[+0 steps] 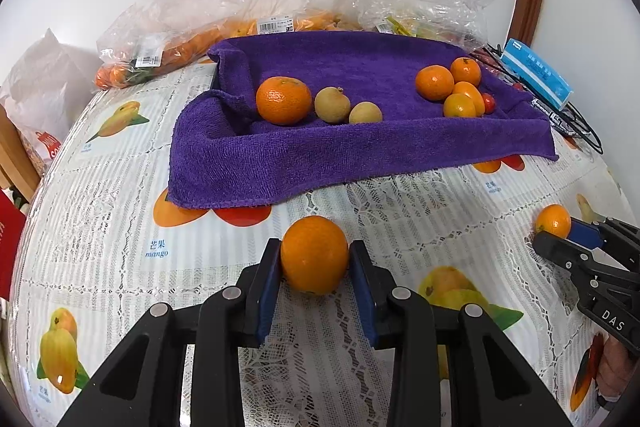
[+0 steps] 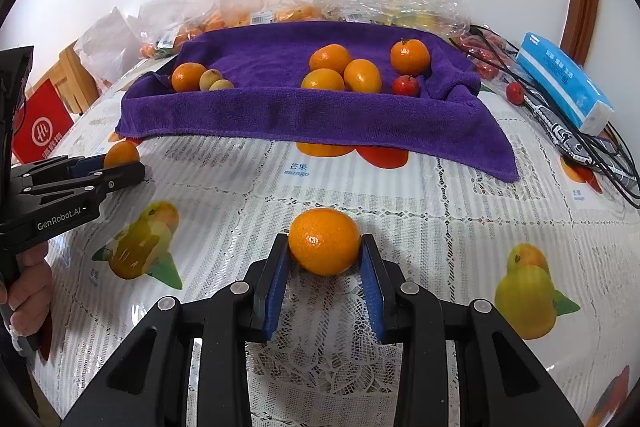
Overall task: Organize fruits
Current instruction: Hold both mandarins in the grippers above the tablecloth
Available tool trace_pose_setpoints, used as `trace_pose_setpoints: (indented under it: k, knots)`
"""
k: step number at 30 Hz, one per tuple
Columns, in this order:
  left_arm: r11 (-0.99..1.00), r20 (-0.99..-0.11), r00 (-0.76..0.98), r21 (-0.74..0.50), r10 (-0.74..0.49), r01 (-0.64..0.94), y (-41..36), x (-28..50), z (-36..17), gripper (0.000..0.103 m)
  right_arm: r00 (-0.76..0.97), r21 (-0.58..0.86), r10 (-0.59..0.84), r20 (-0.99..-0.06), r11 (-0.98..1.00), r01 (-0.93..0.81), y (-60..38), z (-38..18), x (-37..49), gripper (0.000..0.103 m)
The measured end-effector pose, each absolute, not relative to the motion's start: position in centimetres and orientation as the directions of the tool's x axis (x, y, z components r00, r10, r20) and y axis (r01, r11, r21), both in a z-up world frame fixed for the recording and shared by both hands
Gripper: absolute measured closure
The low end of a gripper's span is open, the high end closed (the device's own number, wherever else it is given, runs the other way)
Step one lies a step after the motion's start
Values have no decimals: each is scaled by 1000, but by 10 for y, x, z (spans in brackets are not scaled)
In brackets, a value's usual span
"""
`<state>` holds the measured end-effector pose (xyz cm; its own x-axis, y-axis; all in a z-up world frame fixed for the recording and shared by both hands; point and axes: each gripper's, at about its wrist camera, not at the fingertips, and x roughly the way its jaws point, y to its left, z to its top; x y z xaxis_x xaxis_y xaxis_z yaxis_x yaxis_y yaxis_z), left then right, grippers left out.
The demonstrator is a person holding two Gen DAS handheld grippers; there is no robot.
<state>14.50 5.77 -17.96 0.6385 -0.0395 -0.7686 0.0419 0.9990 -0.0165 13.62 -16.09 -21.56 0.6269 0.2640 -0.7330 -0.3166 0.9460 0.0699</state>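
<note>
My left gripper point(image 1: 314, 251) is shut on a large orange point(image 1: 314, 267) low over the fruit-print tablecloth point(image 1: 120, 227), in front of the purple towel point(image 1: 320, 155). My right gripper point(image 2: 325, 243) is shut on a smaller mandarin point(image 2: 325, 233) the same way. Each shows in the other's view: the right gripper point(image 1: 556, 233) with its mandarin point(image 1: 554, 219), the left gripper point(image 2: 122, 163) with its orange point(image 2: 120, 151). On the towel point(image 2: 320, 119), an orange point(image 1: 283, 99) and two tan round fruits point(image 1: 332, 105) lie left. Several mandarins point(image 1: 435, 82) and a small red fruit point(image 1: 489, 103) lie right.
Clear plastic bags of fruit point(image 1: 168, 55) stand behind the towel against the wall. A blue tissue pack point(image 2: 564, 83), black cables point(image 2: 592, 151) and a loose red fruit point(image 2: 515, 93) lie right of it. A red box point(image 2: 44, 127) sits off the table's left edge.
</note>
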Motion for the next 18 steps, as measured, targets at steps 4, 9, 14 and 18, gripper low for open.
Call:
trace_pose_setpoints:
  k: [4,9,14,18]
  knots:
    - [999,-768,639,-16,-39,43,57,145,-179,71,628,72,263,-733,947,-313,-162,-216,136,68]
    - [997,-759,646,-68,-80,44,63,142,-178,71,630,71,261,-731,948,-311,-163,-215,136,68]
    - [992,-718,685,-107,-126,71,63,133,-172,72,635,97,282,-719,945,-311,-167,-214,135,69]
    - [989,-691,708,-108,-146,99,59,128,-168,75,642,128,310,-702,941,-314,-172,-212,133,69]
